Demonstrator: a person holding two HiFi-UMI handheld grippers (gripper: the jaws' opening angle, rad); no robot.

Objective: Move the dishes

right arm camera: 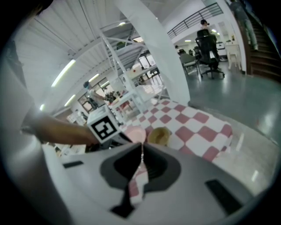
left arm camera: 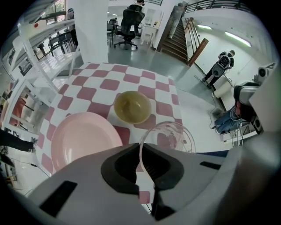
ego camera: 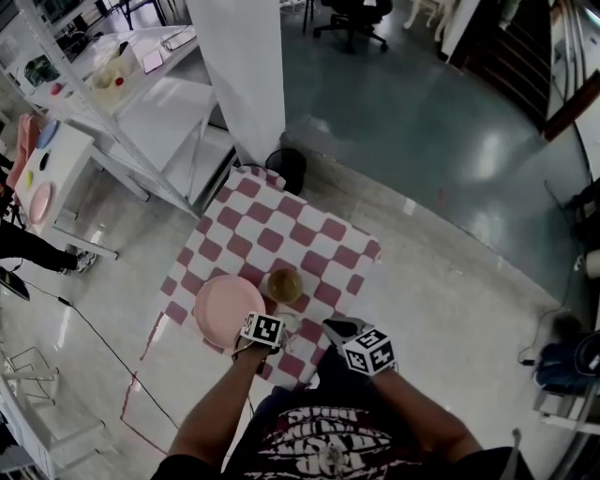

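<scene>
A pink plate (ego camera: pixel 226 309) (left arm camera: pixel 83 138) lies at the near left of the pink-and-white checked table (ego camera: pixel 281 234). Just beyond it to the right stands a yellowish bowl (ego camera: pixel 284 284) (left arm camera: pixel 132 107) (right arm camera: pixel 160 135). A clear glass bowl (left arm camera: pixel 169 136) (ego camera: pixel 291 324) sits at the table's near edge. My left gripper (left arm camera: pixel 141 153) (ego camera: pixel 272 328) is shut on the near rim of this glass bowl. My right gripper (right arm camera: pixel 142 151) (ego camera: pixel 339 330) hovers off the table's near right edge, shut with nothing in it. Its view also catches the left gripper's marker cube (right arm camera: pixel 104 125).
A white pillar (ego camera: pixel 239 75) rises behind the table, with a black bin (ego camera: pixel 286 167) at its foot. White shelving (ego camera: pixel 141 112) fills the left side. A person (left arm camera: pixel 223 63) stands far off to the right near the stairs (left arm camera: pixel 180 33). An office chair (ego camera: pixel 352 19) stands far back.
</scene>
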